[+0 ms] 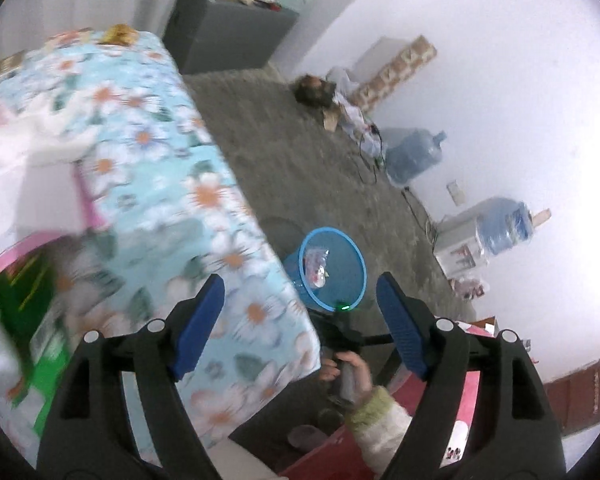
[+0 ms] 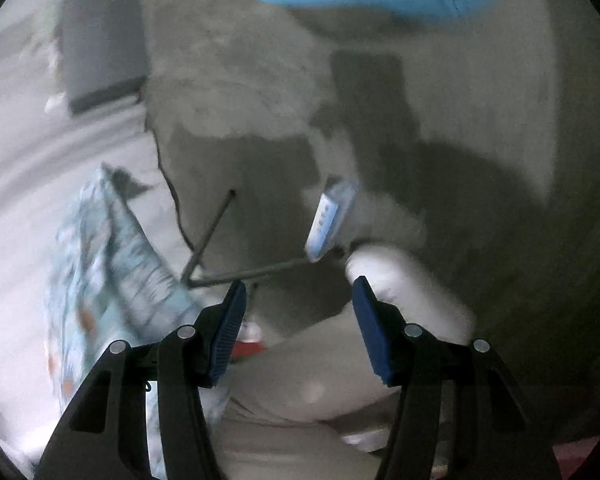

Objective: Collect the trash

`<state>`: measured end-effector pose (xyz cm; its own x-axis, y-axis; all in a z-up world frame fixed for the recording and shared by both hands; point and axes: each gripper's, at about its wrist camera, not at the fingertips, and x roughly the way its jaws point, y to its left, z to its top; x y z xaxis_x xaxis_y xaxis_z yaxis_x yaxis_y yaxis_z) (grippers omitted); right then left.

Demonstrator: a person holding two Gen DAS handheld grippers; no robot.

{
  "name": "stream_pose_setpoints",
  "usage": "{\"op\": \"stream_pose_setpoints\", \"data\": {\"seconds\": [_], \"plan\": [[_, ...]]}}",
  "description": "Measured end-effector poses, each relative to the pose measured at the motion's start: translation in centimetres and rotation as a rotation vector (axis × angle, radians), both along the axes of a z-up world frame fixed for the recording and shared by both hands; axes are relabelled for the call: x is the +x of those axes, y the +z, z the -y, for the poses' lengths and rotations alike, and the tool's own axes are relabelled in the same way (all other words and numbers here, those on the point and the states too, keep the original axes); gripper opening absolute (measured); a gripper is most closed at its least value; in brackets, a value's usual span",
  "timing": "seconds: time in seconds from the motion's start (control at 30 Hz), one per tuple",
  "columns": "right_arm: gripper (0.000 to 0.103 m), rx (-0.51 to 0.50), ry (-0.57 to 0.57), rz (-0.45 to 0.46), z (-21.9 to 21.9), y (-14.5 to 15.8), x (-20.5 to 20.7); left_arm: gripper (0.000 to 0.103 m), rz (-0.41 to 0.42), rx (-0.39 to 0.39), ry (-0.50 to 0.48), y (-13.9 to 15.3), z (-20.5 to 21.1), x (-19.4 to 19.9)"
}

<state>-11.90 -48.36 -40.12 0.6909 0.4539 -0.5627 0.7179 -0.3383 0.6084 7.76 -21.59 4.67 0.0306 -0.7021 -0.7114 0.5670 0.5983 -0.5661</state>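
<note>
Both claws gape, empty — right gripper [image 2: 298, 326] hangs over grey concrete floor [image 2: 480, 140] nr small white-blue packet [image 2: 330, 216]. Straddle it square, then blue mesh plastic bin [image 1: 332, 266] — left gripper [image 1: 300, 326] idles.

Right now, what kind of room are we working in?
Probably a lived-in room of a home, rough and unfinished: bare concrete floor, a table under a floral cloth, water jugs along the white wall, and a blue wastebasket on the floor.
</note>
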Motion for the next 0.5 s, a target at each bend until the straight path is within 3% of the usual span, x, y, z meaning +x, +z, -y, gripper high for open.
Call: {"op": "stream_pose_setpoints", "data": {"seconds": [0.23, 0.37, 0.5], "plan": [[0.054, 0.175, -0.122, -0.064, -4.3, -9.0, 3.9, 0.074, 0.043, -0.002, 0.055, 1.2, -5.6, -0.1], [0.054, 0.199, -0.140, -0.064, -4.5, -11.5, 7.5, 0.074, 0.055, -0.014, 0.098, 1.9, -8.5, 0.2], [0.054, 0.180, -0.071, -0.140, -4.7, -14.0, 11.2, 0.074, 0.087, -0.019, 0.165, 2.3, -11.6, 0.8]]}}
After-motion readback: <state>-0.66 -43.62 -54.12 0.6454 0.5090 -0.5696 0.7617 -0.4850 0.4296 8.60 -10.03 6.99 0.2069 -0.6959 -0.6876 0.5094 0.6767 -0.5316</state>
